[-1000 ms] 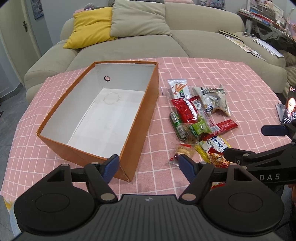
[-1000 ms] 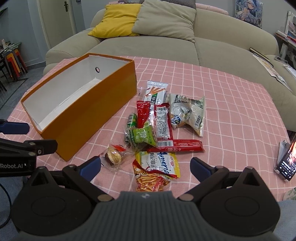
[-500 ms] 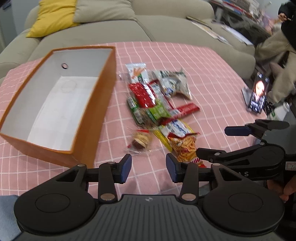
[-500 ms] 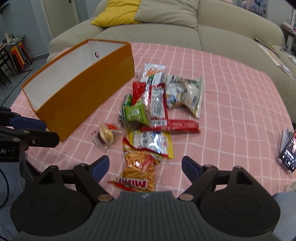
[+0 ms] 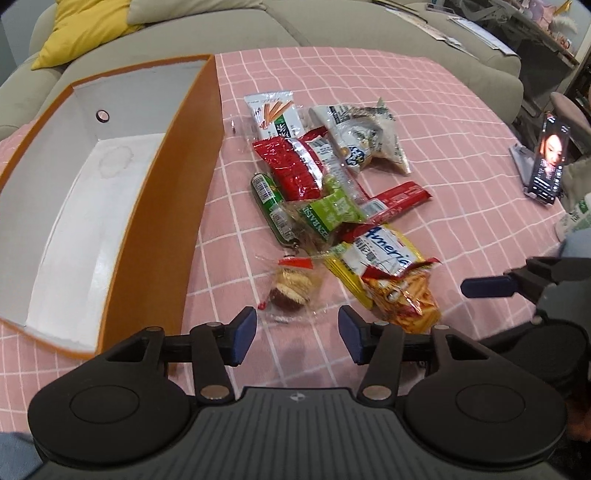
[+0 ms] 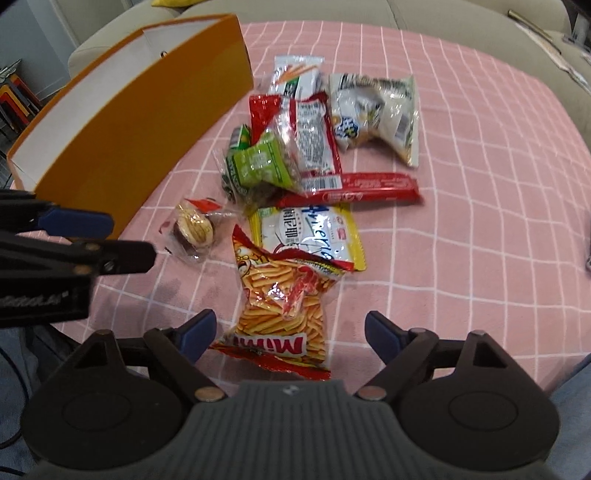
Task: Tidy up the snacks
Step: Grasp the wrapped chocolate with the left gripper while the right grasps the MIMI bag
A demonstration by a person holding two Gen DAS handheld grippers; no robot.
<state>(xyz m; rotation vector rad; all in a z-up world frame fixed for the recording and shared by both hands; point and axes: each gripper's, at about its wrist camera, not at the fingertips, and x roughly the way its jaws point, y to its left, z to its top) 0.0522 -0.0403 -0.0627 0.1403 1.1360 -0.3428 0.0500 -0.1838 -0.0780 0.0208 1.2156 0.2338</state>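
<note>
An empty orange box [image 5: 177, 192] with a white inside stands at the left on the pink checked cloth; it also shows in the right wrist view [image 6: 147, 107]. Several snack packets lie in a pile to its right. My left gripper [image 5: 293, 334] is open just short of a clear-wrapped cookie [image 5: 290, 288]. My right gripper [image 6: 286, 332] is open around the near end of an orange Mimi chips bag [image 6: 284, 306]. A yellow-edged white packet [image 6: 310, 236], a red bar [image 6: 369, 184] and a green pack [image 6: 258, 164] lie behind it.
A phone [image 5: 550, 162] on a stand sits at the table's right edge. A beige sofa [image 5: 258, 33] with a yellow cushion [image 5: 85, 33] stands behind the table. The cookie also shows in the right wrist view [image 6: 194, 230], with the left gripper's fingers [image 6: 77, 221] beside it.
Both grippers moved forward and down toward the snack pile. The left jaws narrowed, then widened a little; it now sits before the cookie. The right gripper now straddles the chips bag's end.
</note>
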